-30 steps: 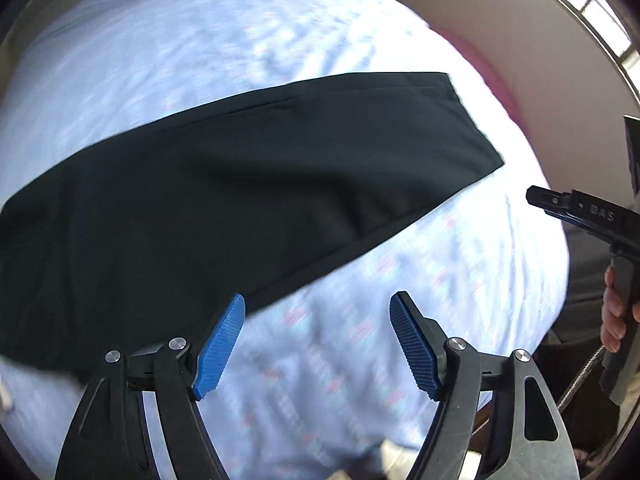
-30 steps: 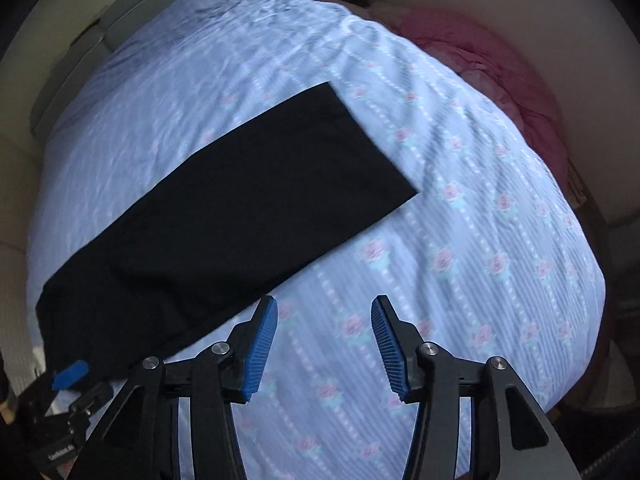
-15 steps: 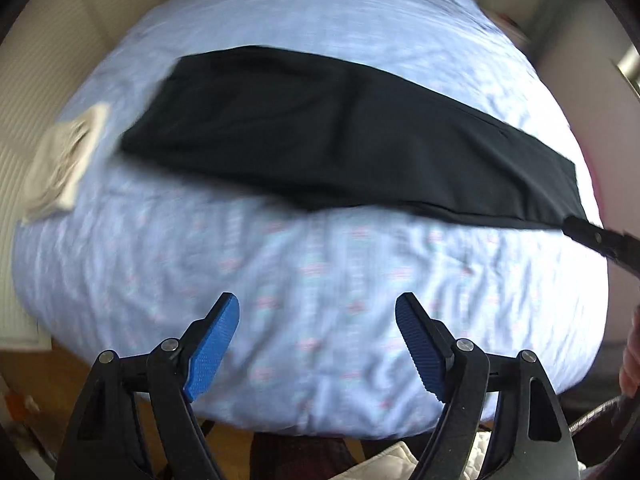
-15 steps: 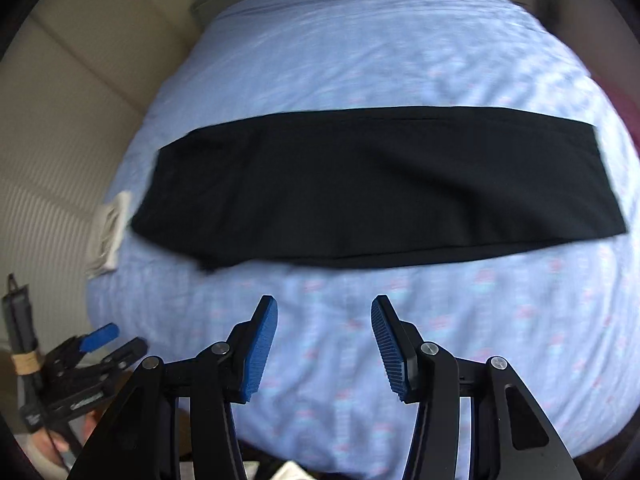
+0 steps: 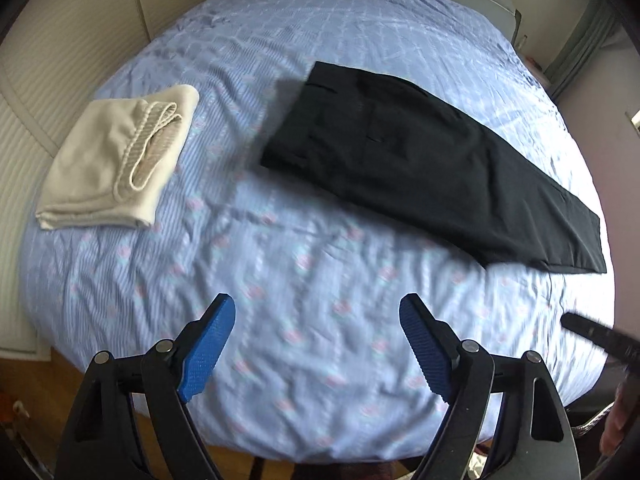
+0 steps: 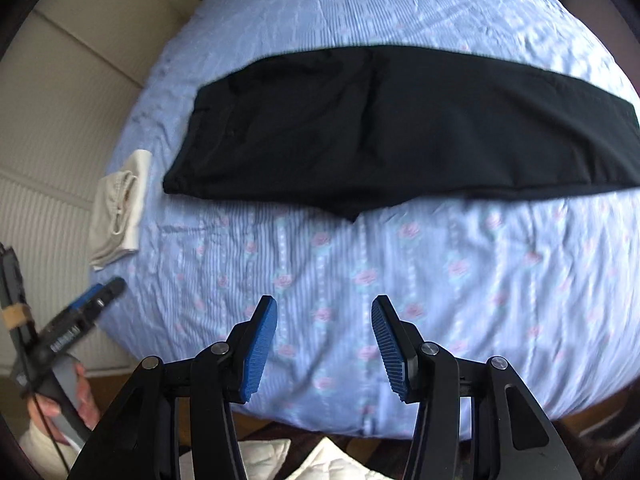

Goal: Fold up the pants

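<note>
Black pants [image 5: 424, 160] lie flat on the bed, folded lengthwise, waist toward the left and leg ends toward the right; in the right wrist view the black pants [image 6: 400, 128] stretch across the upper half. My left gripper [image 5: 318, 344] hangs over the near part of the bedspread, well short of the pants; its jaws are opening and nothing is between them. My right gripper [image 6: 324, 336] also hovers above bare bedspread in front of the pants, open and holding nothing. The left gripper [image 6: 96, 296] shows at the left edge of the right wrist view, held by a hand [image 6: 60, 400].
A folded cream garment [image 5: 116, 156] lies on the bed's left side, also seen as a cream garment [image 6: 120, 208] in the right wrist view. The light blue flowered bedspread [image 5: 320, 272] covers the bed. Beige wall panels stand left. Wooden floor shows below the bed's near edge.
Both views have swung quickly sideways along the bed from the leg ends toward the waist. The cream garment has come into sight. My left gripper's jaws stand a little wider.
</note>
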Demonstrator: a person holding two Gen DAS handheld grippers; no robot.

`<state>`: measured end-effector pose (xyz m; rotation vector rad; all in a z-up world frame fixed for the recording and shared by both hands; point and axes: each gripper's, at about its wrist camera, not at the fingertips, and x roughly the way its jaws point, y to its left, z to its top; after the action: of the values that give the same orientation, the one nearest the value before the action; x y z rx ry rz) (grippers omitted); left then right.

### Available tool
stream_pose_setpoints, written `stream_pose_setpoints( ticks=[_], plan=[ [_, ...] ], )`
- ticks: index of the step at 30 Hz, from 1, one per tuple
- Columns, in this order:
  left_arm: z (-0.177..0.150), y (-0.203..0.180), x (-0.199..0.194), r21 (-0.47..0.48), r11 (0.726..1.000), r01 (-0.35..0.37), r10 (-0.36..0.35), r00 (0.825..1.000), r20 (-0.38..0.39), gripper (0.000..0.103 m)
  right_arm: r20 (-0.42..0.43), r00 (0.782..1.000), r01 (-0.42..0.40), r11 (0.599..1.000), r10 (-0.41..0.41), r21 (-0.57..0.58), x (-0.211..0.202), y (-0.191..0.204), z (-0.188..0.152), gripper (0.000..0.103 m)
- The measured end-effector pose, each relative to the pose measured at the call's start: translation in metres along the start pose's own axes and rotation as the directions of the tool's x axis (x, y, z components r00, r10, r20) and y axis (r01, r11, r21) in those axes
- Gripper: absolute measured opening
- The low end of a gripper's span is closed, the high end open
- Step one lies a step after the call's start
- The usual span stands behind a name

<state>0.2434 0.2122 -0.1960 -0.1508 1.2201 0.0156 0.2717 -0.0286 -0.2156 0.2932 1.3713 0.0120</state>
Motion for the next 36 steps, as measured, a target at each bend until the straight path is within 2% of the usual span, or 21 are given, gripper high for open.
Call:
stream_pose_setpoints(
  ticks=[4, 9, 11, 14, 15, 17, 19, 22, 24, 26, 27, 28, 32, 36],
  plan=[
    [0.027, 0.028, 0.025, -0.025, 0.998, 0.056, -0.057, 0.998, -0.012, 0.084, -0.042, 0.998, 0.058, 0.996, -0.056, 0.063, 0.023, 0.02, 0.0, 0.051],
    [0.058, 0.035, 0.075, -0.097, 0.983, 0.156, -0.162, 0.985, -0.054, 0.085, -0.08, 0.992, 0.11, 0.985, -0.1, 0.132, 0.049, 0.029, 0.015, 0.051],
    [0.068, 0.038, 0.097, -0.171, 0.964, 0.203, -0.219, 0.973, -0.079, 0.085, -0.1, 0.988, 0.133, 0.977, -0.118, 0.168, 0.059, 0.028, 0.02, 0.051],
    [0.082, 0.042, 0.127, -0.287, 0.917, 0.278, -0.314, 0.946, -0.087, 0.085, -0.122, 0.984, 0.157, 0.963, -0.132, 0.217, 0.071, 0.023, 0.029, 0.051],
    [0.086, 0.041, 0.134, -0.297, 0.911, 0.286, -0.323, 0.943, -0.082, 0.085, -0.126, 0.983, 0.159, 0.96, -0.133, 0.23, 0.075, 0.022, 0.031, 0.051],
    [0.093, 0.035, 0.153, -0.284, 0.919, 0.275, -0.309, 0.947, -0.083, 0.085, -0.138, 0.982, 0.163, 0.956, -0.132, 0.245, 0.09, 0.024, 0.038, 0.051],
    [0.098, 0.031, 0.172, -0.287, 0.922, 0.259, -0.302, 0.946, -0.115, 0.085, -0.152, 0.981, 0.158, 0.952, -0.121, 0.261, 0.099, 0.023, 0.041, 0.051],
    [0.102, 0.029, 0.191, -0.332, 0.902, 0.276, -0.334, 0.933, -0.131, 0.085, -0.172, 0.978, 0.163, 0.948, -0.119, 0.272, 0.109, 0.02, 0.043, 0.051],
    [0.111, 0.025, 0.188, -0.327, 0.902, 0.283, -0.33, 0.939, -0.099, 0.068, -0.176, 0.977, 0.164, 0.946, -0.118, 0.278, 0.11, 0.017, 0.043, 0.051],
    [0.122, 0.02, 0.181, -0.307, 0.92, 0.243, -0.283, 0.955, -0.09, 0.049, -0.182, 0.975, 0.172, 0.945, -0.124, 0.279, 0.109, 0.013, 0.041, 0.051],
    [0.13, 0.018, 0.173, -0.299, 0.93, 0.215, -0.245, 0.967, -0.066, 0.028, -0.183, 0.975, 0.173, 0.944, -0.124, 0.282, 0.11, 0.012, 0.042, 0.051],
    [0.137, 0.016, 0.167, -0.289, 0.935, 0.204, -0.23, 0.972, -0.056, 0.023, -0.181, 0.976, 0.171, 0.943, -0.122, 0.286, 0.108, 0.01, 0.044, 0.051],
    [0.17, -0.002, 0.141, -0.242, 0.948, 0.207, -0.208, 0.978, 0.025, 0.021, -0.133, 0.986, 0.135, 0.957, -0.104, 0.258, 0.1, 0.009, 0.054, 0.051],
    [0.196, -0.02, 0.132, -0.201, 0.96, 0.194, -0.186, 0.981, 0.058, 0.021, -0.071, 0.995, 0.084, 0.967, -0.068, 0.242, 0.094, 0.003, 0.075, 0.051]
  ],
)
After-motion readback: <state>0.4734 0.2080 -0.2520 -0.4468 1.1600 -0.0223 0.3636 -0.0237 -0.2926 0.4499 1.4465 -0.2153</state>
